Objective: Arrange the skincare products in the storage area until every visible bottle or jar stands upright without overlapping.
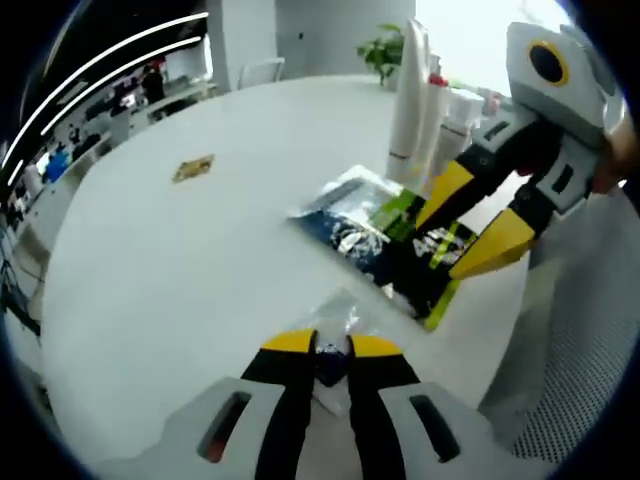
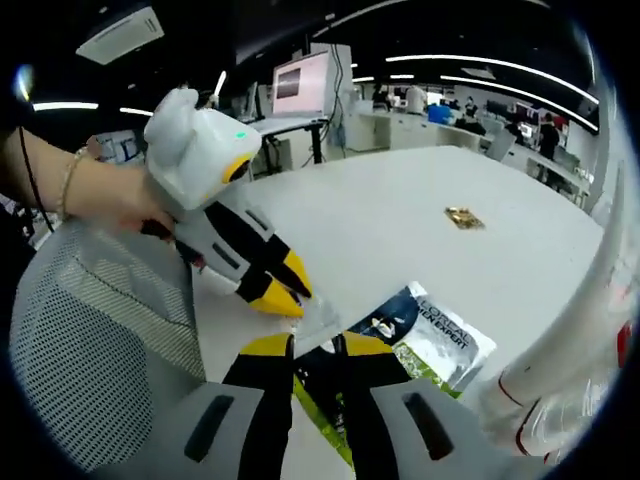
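In the left gripper view, my left gripper [image 1: 331, 350] is pinched almost closed on a clear plastic wrapper [image 1: 335, 312] at the near bench [image 1: 180, 270] edge. The flat sachet pack [image 1: 385, 240] lies ahead to the right, long axis diagonal, under my right gripper [image 1: 470, 225]; upright tubes [image 1: 415, 100] stand beyond.

In the right gripper view, my right gripper [image 2: 318, 350] is nearly closed on the sachet pack's [image 2: 425, 335] near end, so it's the nearer one; the left gripper [image 2: 285, 290] touches the wrapper [image 2: 318, 318] just beside.

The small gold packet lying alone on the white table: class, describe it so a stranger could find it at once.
Start with the big round white table. Away from the dark blue and green sachet and the tall white bottles, a small flat gold packet lies alone on bare tabletop. It is the one golden thing, with nothing touching it.
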Demonstrator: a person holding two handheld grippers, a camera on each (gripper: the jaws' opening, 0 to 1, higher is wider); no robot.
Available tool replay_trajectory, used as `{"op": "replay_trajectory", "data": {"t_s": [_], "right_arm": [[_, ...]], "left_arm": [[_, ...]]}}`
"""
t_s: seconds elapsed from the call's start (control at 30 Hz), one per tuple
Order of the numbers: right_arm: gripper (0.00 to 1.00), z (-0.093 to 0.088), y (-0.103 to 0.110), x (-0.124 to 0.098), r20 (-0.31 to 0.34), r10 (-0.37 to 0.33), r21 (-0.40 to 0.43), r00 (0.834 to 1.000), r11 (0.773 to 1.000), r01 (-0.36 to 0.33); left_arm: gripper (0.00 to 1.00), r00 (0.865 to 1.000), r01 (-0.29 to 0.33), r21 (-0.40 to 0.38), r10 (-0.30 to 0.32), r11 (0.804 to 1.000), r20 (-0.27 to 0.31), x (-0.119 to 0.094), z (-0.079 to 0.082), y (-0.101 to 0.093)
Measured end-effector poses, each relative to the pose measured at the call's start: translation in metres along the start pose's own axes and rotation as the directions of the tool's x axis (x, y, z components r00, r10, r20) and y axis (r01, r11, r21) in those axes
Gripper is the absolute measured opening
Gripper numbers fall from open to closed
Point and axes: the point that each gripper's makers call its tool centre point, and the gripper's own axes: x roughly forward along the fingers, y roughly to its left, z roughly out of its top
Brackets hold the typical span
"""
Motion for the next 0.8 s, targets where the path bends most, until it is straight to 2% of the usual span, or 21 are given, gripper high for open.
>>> {"op": "replay_trajectory", "data": {"t_s": [0.23,0.57,0.8], "right_arm": [[0.18,0.007,-0.002,-0.021,0.038,-0.028,0.05,0.999,0.998,0.026],[0.23,0.009,-0.003,-0.029,0.053,-0.049,0.042,0.997,0.998,0.047],[0.31,0.011,-0.003,-0.039,0.067,-0.075,0.039,0.995,0.997,0.073]], "left_arm": [[0.15,1.0,-0.01,-0.005,0.01,1.0,-0.003,-0.002,0.0,0.005],[0.2,1.0,-0.007,-0.015,0.007,1.0,0.023,-0.011,0.011,0.002],[0.24,0.999,-0.009,-0.033,0.01,0.999,0.032,-0.02,0.013,-0.001]]}}
